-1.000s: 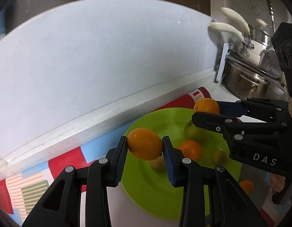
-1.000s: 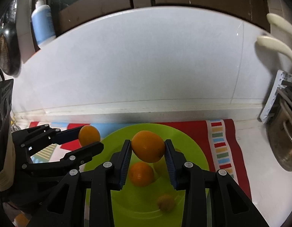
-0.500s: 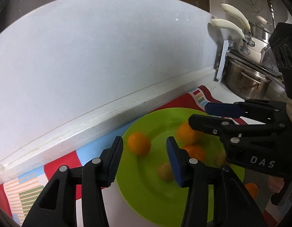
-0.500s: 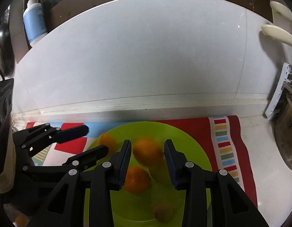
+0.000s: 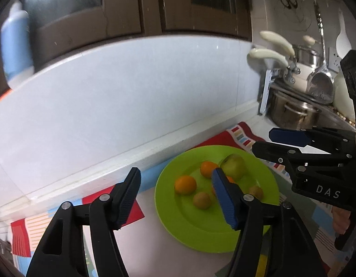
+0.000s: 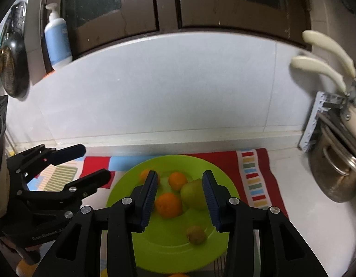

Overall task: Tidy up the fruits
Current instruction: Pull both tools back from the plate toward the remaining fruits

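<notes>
Both grippers gape wide and empty now: left gripper (image 5: 178, 194), right gripper (image 6: 180, 190). A second ago each pinched an orange; both fruits now sit on the green plate (image 5: 191, 235) beside the apple (image 5: 233, 169). Both grippers have pulled up and back. Two more placed.

Left wrist view: looks from above and left of the green plate (image 5: 173, 210), facing down and rightward toward it, near.
Right wrist view: looks from above the plate's near edge, facing the white wall (image 6: 178, 92) straight on, near.
Shared: the plate with its fruit, the striped mat (image 6: 254, 180) under it, the steel pot (image 5: 291, 115) right of the plate.
Cross-sight: each view catches the other gripper beside the plate.
</notes>
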Motion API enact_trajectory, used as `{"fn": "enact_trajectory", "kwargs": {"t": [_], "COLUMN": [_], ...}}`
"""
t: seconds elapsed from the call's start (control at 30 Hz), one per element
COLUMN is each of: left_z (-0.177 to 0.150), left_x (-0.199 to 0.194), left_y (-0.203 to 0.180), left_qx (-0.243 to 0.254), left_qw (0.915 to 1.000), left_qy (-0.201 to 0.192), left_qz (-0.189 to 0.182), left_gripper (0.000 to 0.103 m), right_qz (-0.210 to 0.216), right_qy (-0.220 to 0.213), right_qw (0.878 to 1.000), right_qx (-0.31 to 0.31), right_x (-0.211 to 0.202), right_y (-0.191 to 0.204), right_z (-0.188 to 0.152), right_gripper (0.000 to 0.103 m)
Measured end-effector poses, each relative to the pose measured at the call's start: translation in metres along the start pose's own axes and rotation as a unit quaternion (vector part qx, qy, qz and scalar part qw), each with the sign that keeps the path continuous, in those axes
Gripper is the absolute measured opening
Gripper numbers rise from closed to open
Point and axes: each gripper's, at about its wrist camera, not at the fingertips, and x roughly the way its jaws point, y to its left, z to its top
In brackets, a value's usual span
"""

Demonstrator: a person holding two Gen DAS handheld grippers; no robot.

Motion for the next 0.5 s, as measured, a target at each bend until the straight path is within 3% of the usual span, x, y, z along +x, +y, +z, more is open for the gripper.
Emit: {"fn": "enact_trajectory", "kwargs": {"t": [0.1, 0.5], "left_z": [0.001, -0.009], "left_x": [-0.017, -0.069], "left_y": [-0.003, -0.014], "left_qx": [0.001, 0.014], "left_qw": [0.9999, 0.9993], "left_qy": [-0.012, -0.034], "left_qz": [0.007, 0.010], "left_gripper": [0.071, 0.082], "right_qz": [-0.004, -0.028], "right_qy": [-0.010, -0.033], "right_qw": [1.000, 0.999], "right_qx": [0.001, -0.006], "right_x": [-0.017, -0.075], "right_y": [0.003, 0.016], "right_z": [0.001, -0.007], "right_gripper": [0.048, 0.048]}}
